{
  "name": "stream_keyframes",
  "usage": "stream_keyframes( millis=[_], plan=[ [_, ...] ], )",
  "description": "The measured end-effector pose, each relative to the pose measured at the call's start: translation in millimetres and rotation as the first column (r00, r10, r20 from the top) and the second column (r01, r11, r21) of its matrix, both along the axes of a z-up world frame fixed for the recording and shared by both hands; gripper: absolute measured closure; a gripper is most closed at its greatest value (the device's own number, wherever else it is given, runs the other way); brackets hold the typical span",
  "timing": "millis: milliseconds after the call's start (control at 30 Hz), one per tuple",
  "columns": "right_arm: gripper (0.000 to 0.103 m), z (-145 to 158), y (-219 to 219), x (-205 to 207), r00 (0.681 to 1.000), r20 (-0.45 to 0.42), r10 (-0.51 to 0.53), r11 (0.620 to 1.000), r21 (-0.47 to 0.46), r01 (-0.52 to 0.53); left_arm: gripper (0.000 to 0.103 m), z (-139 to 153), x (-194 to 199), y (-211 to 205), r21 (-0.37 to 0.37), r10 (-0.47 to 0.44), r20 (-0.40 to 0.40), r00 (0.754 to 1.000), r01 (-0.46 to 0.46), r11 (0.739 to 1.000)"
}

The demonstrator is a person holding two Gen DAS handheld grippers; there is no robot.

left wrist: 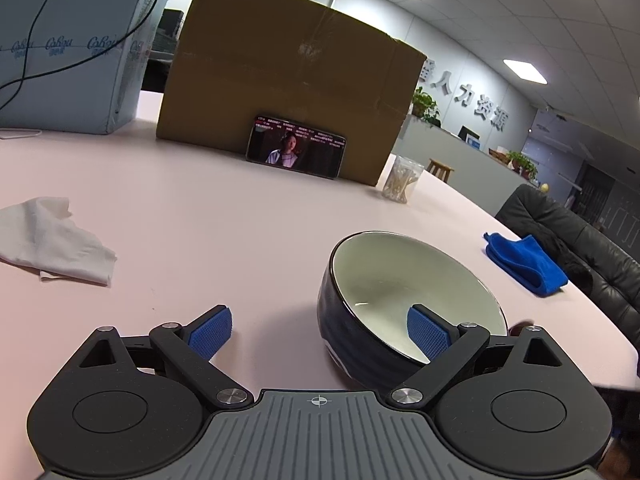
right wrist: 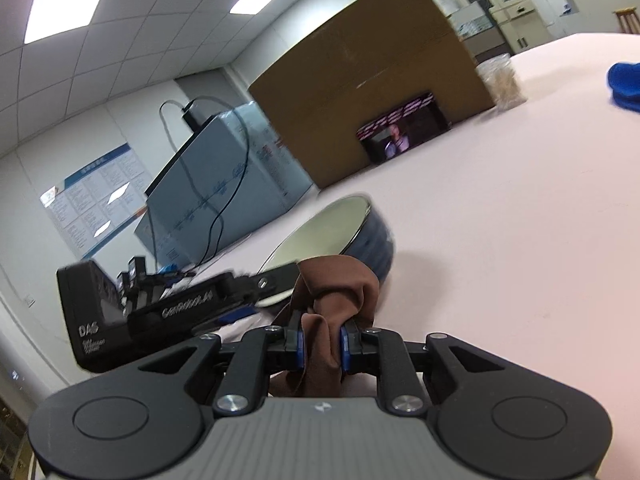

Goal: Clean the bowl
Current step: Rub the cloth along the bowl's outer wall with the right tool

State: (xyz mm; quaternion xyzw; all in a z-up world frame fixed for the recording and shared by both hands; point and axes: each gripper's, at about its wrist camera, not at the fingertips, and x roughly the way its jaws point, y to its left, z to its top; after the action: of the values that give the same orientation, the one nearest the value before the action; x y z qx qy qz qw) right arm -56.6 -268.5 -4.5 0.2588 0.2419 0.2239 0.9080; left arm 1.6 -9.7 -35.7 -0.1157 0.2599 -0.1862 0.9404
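Observation:
A dark blue bowl (left wrist: 400, 300) with a white inside stands on the pink table (left wrist: 220, 220), in front of my left gripper (left wrist: 318, 332). The left gripper is open; its right fingertip (left wrist: 426, 334) sits inside the bowl's near rim and the left one is on the table side. In the right wrist view the bowl (right wrist: 360, 236) appears tilted, with the left gripper body (right wrist: 168, 312) reaching to its rim. My right gripper (right wrist: 322, 350) is shut on a brown cloth (right wrist: 332, 292), held close to the bowl's near side.
A crumpled white tissue (left wrist: 56, 248) lies left. A blue cloth (left wrist: 524, 262) lies at the table's right edge by a black chair (left wrist: 580, 240). A cardboard box (left wrist: 288, 80) with a phone (left wrist: 294, 146), a jar of swabs (left wrist: 402, 180) and a wrapped pack (left wrist: 72, 48) stand behind.

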Motion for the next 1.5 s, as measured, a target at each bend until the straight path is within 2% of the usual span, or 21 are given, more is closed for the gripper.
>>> stream_keyframes(
  millis=[200, 533, 1033, 1500],
  plan=[
    [0.084, -1, -3, 2, 1.000, 0.001, -0.018, 1.000, 0.000, 0.018, 0.007, 2, 0, 0, 0.000, 0.000, -0.002, 1.000, 0.000, 1.000],
    [0.083, -6, 16, 4, 0.997, -0.021, 0.073, 0.997, -0.008, -0.073, 0.007, 1, -1, 1, -0.003, 0.000, -0.001, 1.000, 0.000, 1.000],
    [0.083, 0, -8, 10, 0.999, 0.009, -0.036, 0.999, -0.004, 0.036, 0.007, 1, 0, 0, -0.005, -0.006, -0.002, 1.000, 0.006, 1.000],
    [0.082, -4, 18, 8, 0.998, -0.010, 0.068, 0.997, -0.024, -0.068, 0.007, 0, 1, 1, -0.007, -0.006, -0.003, 1.000, 0.006, 1.000]
  ],
)
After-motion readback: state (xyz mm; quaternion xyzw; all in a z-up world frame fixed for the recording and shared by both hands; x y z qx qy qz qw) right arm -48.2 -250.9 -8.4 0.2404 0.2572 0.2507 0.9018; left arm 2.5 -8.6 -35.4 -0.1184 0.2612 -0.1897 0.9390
